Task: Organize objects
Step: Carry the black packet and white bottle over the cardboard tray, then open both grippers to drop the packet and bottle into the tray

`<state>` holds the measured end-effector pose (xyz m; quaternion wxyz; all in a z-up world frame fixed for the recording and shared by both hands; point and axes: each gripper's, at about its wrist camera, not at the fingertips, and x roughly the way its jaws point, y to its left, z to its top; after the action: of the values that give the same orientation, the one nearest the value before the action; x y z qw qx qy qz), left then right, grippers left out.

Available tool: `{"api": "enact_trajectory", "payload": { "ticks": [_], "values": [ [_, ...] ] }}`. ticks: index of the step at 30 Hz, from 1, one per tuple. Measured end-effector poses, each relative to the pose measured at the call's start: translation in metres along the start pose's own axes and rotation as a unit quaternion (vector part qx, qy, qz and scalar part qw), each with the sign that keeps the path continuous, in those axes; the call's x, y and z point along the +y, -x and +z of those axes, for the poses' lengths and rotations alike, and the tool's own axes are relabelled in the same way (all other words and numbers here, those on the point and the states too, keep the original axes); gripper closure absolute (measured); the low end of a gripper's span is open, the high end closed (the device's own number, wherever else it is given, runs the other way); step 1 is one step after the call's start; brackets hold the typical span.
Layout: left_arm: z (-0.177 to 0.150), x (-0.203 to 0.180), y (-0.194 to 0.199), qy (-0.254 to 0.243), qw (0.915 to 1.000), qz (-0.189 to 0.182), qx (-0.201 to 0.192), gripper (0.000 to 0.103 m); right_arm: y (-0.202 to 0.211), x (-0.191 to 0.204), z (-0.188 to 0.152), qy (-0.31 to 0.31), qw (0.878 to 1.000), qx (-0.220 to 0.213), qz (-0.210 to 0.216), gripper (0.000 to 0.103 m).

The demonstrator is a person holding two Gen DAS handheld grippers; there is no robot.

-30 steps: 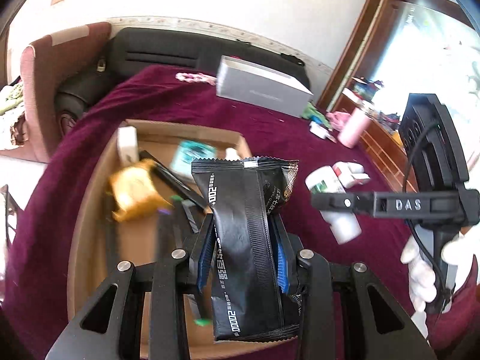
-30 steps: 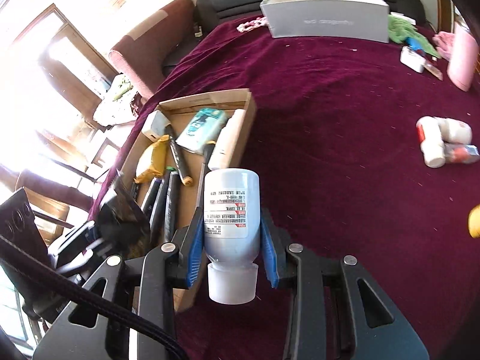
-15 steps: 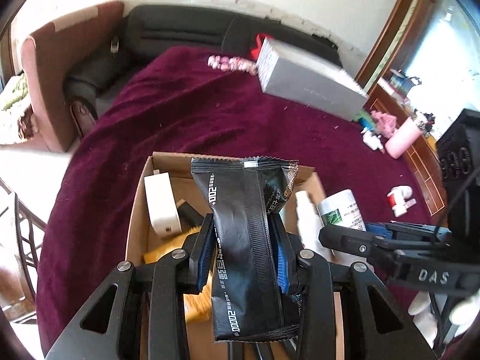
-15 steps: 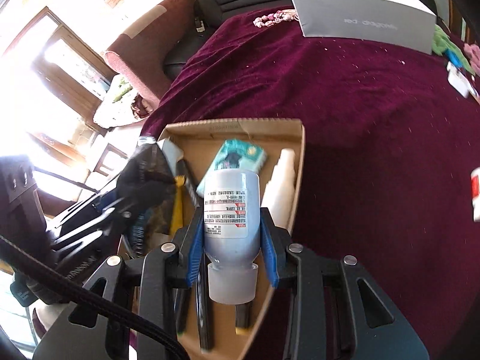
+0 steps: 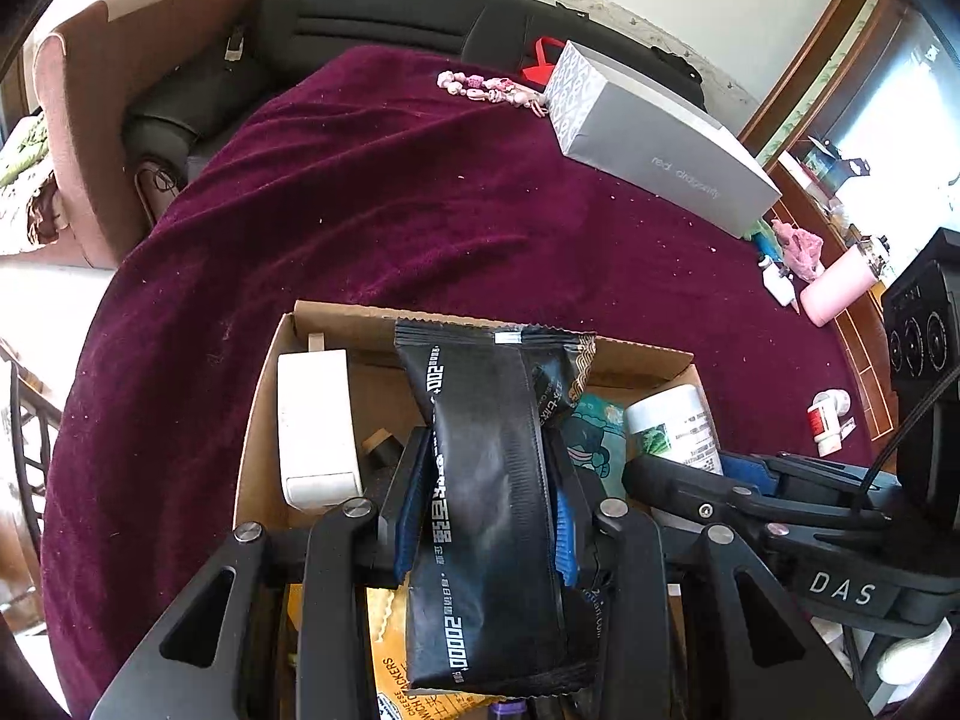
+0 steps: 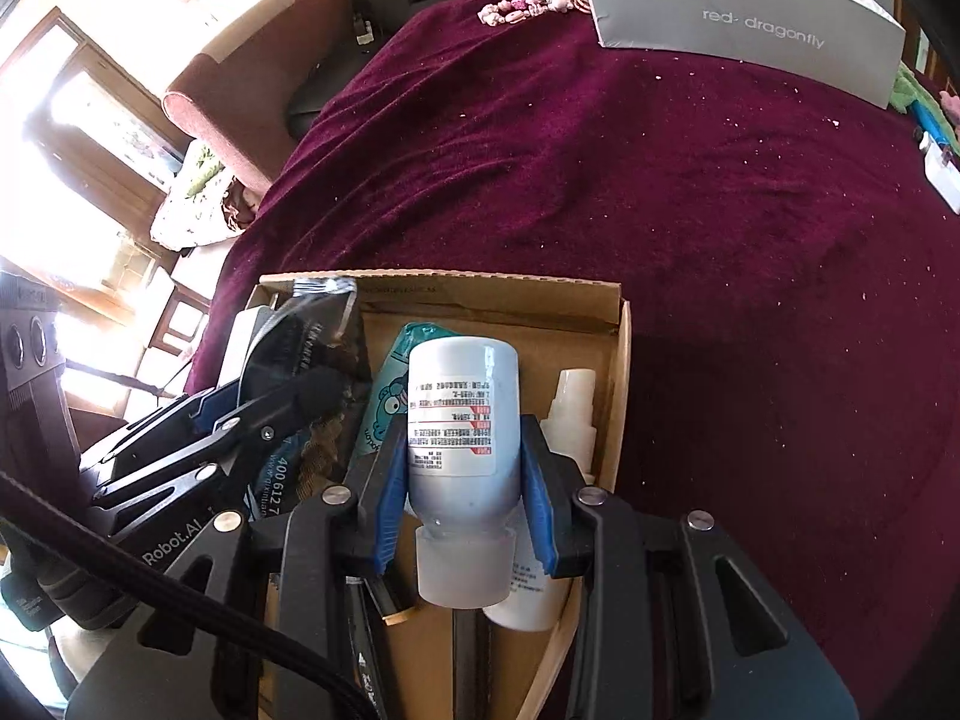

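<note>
**Both tools loaded, both over the cardboard box**

Left wrist view, near to far:
- Left tool (image 5: pixel 487 519) clamped on a black foil snack packet (image 5: pixel 492 480), blue pads pressing both sides. Packet stands upright at frame centre, above the open cardboard box (image 5: pixel 264 396).
- Under the packet, bottom centre: a yellow cracker pack (image 5: pixel 390 666) lying in the box.
- In the box, left side: a white flat case (image 5: pixel 315 426). Right of the packet: a teal tissue pack (image 5: pixel 594 438).
- Lower right: right tool (image 5: pixel 714 474) comes in from the frame edge, gripping a white bottle (image 5: pixel 675 426) with a green label, just inside the box's right wall.
- Right edge, on the maroon cloth: a small red-capped bottle (image 5: pixel 825 420); farther up, a pink tumbler (image 5: pixel 837 288).
- Upper right: grey shoebox (image 5: pixel 654 144); a string of pink beads (image 5: pixel 492 87) touching its far-left corner.
- Top: black sofa (image 5: pixel 384 18).

Right wrist view:
- Right tool (image 6: pixel 462 495) clenched on the same white bottle (image 6: pixel 462 420), held cap toward the camera, over the right half of the box (image 6: pixel 621 396).
- Just right of it, a white spray bottle (image 6: pixel 573 414) lies along the box's right wall.
- Left: left tool (image 6: pixel 252 414) with the black packet (image 6: pixel 312 354) over the left half of the box.
- The bench itself is hidden under the maroon cloth (image 6: pixel 690 192).
</note>
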<state>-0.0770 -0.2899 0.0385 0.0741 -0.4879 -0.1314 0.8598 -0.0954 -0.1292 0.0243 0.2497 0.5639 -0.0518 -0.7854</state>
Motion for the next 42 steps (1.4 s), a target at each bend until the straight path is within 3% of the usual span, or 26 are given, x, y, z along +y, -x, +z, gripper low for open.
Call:
{"api": "enact_trajectory", "payload": {
  "ticks": [8, 9, 11, 13, 24, 29, 35, 42],
  "values": [
    [0.0, 0.006, 0.0, 0.018, 0.9997, -0.014, -0.009, 0.07, -0.007, 0.002, 0.0, 0.006, 1.0, -0.005, -0.009, 0.071],
    [0.0, 0.008, 0.0, 0.024, 0.9995, -0.019, -0.01, 0.069, -0.008, 0.003, 0.0, 0.008, 1.0, -0.006, -0.011, 0.071],
    [-0.002, 0.013, 0.001, 0.041, 0.9986, -0.033, -0.009, 0.055, -0.01, 0.003, 0.0, 0.007, 1.0, -0.011, -0.013, 0.071],
    [-0.004, 0.016, 0.003, 0.048, 0.9978, -0.044, -0.011, 0.051, -0.01, 0.003, 0.0, 0.005, 1.0, -0.015, -0.013, 0.071],
    [-0.019, 0.024, 0.065, 0.078, 0.9923, -0.072, -0.065, 0.044, 0.031, 0.01, -0.011, 0.023, 0.997, -0.074, 0.0, 0.06],
    [-0.046, 0.017, 0.09, 0.086, 0.9887, -0.099, -0.073, 0.042, 0.071, 0.021, -0.037, 0.062, 0.991, -0.119, -0.019, 0.055],
    [-0.084, -0.015, 0.1, 0.075, 0.9863, -0.131, -0.067, 0.042, 0.117, 0.024, -0.08, 0.111, 0.975, -0.181, -0.068, 0.048],
    [-0.115, -0.059, 0.103, 0.066, 0.9812, -0.169, -0.065, 0.042, 0.156, 0.001, -0.12, 0.113, 0.963, -0.223, -0.097, 0.046]
  ]
}}
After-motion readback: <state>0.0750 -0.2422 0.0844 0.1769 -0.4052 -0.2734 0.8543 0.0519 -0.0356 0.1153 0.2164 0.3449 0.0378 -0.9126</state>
